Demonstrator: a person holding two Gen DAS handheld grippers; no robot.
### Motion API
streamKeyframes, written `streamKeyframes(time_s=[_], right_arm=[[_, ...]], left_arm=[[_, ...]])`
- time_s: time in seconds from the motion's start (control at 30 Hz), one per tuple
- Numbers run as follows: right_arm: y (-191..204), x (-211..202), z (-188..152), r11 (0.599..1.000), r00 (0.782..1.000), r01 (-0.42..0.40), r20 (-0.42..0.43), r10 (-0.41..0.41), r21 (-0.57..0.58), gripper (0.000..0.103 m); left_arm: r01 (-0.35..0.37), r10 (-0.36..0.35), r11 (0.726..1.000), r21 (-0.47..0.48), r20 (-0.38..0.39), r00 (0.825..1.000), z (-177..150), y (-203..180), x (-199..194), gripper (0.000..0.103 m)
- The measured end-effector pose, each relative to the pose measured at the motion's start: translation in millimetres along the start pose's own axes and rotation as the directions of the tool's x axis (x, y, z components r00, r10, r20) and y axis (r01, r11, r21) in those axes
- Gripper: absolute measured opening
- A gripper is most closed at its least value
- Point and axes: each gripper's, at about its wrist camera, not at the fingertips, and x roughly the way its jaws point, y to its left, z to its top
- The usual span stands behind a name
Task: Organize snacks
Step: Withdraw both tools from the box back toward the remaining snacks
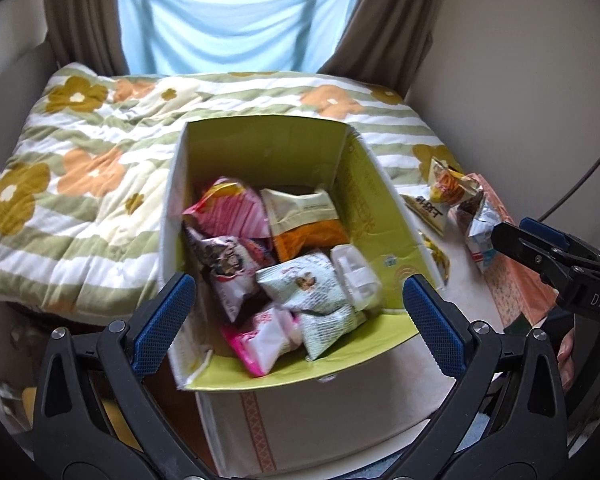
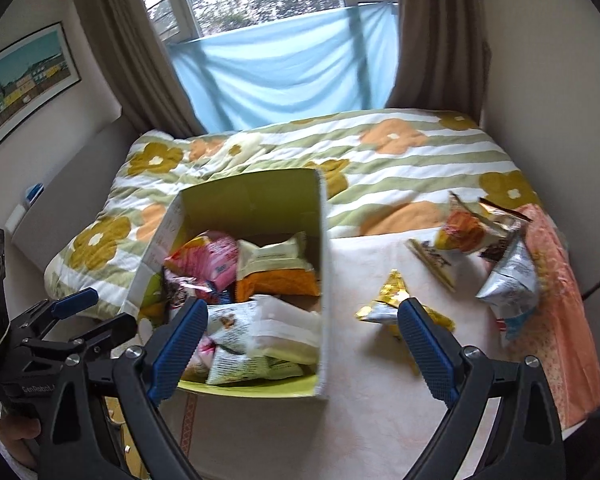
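Snacks (image 1: 296,256) fill green box (image 1: 260,140); "DAS" on right tool (image 1: 540,248); both tools released.

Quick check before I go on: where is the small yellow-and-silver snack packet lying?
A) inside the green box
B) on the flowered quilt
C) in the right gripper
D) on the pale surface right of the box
D: the yellow-and-silver packet lies on the pale surface, outside the green box.

The box (image 2: 260,204) stood on the tabletop (image 2: 360,400), snack packets (image 2: 276,280) piled inside. Loose packets (image 2: 508,280) lay to its right. The bed (image 2: 400,160) lay behind.
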Motion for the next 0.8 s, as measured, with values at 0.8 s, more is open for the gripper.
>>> streamKeyframes(time_s=[0.8], right_arm=[[-303,-21,24,0.973,0.978,0.191,-0.112,-0.177,0.129,0.095]], left_arm=[[0.148,-0.127,0.973,0.179,-0.126,0.984,35,-290,144,0.103]])
